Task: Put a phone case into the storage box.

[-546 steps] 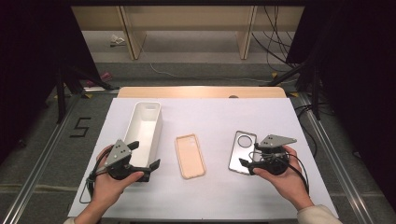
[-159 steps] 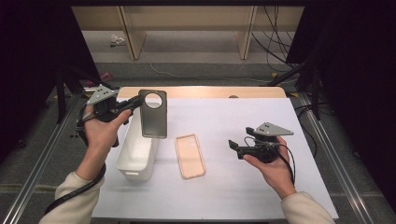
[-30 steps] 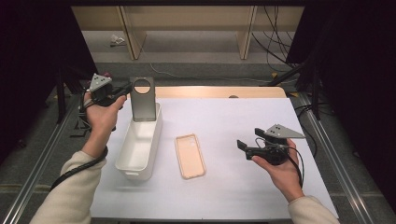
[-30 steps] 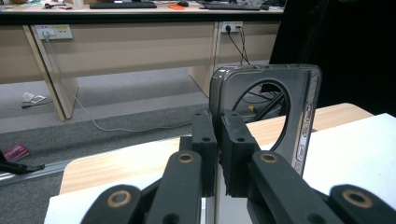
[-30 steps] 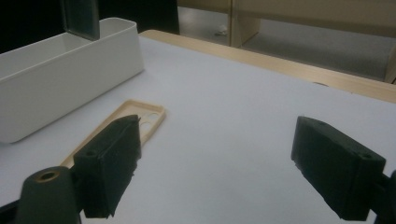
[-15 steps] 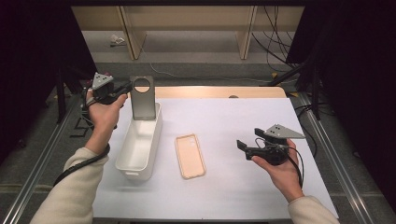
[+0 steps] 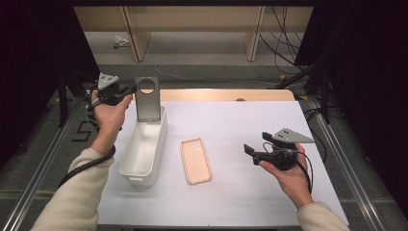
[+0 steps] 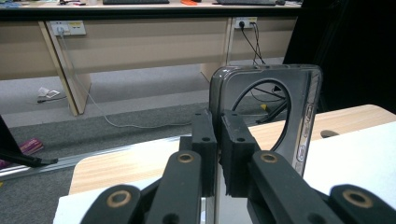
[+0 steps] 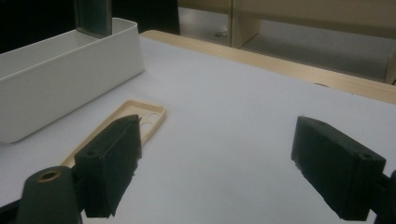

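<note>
My left gripper [image 7: 129, 89] is shut on the edge of a dark grey phone case [image 7: 146, 98] with a round camera hole. The case stands upright, its lower end inside the far end of a long white bin [image 7: 144, 147]. In the left gripper view the case [image 8: 299, 116] sits pinched between the pads [image 8: 233, 140]. A beige phone case [image 7: 195, 160] lies flat on the white table mat, just right of the bin. My right gripper [image 7: 250, 151] hovers open over the mat's right side, to the right of the beige case [image 9: 140, 116], with nothing between its jaws.
The white mat [image 7: 240, 120] covers a wooden table [image 7: 226, 94] whose far edge shows behind it. Metal rails run along both sides of the table. Beyond lie a carpeted floor, desk legs and cables.
Over the last second the left hand has shifted little, keeping the grey case upright at the bin's far end. Earlier it carried that case from the mat's right side.
</note>
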`<action>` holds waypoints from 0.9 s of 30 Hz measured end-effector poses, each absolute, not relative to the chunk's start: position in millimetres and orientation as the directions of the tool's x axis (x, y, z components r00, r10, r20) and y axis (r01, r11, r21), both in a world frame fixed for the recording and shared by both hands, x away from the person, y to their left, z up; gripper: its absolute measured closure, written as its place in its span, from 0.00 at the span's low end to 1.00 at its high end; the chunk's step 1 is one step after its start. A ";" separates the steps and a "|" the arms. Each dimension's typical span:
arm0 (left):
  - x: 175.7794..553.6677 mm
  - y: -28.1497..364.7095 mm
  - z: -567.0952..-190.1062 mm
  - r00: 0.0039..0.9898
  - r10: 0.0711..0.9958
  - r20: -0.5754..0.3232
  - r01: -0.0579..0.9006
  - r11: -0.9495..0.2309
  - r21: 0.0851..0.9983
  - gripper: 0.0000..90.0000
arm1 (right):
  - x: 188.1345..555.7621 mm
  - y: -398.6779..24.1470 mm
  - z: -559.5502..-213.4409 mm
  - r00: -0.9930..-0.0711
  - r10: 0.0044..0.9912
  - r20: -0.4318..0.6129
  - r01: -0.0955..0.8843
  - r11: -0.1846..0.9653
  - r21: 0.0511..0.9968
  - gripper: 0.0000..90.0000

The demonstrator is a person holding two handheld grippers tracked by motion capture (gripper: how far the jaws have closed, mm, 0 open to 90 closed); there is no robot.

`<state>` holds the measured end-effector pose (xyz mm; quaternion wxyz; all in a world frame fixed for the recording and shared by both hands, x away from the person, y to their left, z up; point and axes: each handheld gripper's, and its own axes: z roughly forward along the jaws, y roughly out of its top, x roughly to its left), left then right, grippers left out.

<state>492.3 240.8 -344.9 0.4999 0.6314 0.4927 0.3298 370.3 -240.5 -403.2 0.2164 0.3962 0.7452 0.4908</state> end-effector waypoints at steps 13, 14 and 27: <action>499.6 241.4 -347.5 0.282 0.957 -0.074 0.305 -0.017 0.952 0.94 | 370.5 -240.8 -403.6 -0.592 0.803 0.066 0.380 0.205 0.902 0.19; 500.1 241.6 -347.8 0.281 0.957 -0.075 0.307 -0.016 0.952 0.94 | 370.6 -240.8 -403.7 -0.591 0.804 0.067 0.379 0.204 0.902 0.19; 506.8 243.0 -348.7 0.268 0.960 -0.078 0.317 -0.012 0.948 0.94 | 370.6 -241.0 -404.0 -0.589 0.806 0.067 0.381 0.203 0.902 0.19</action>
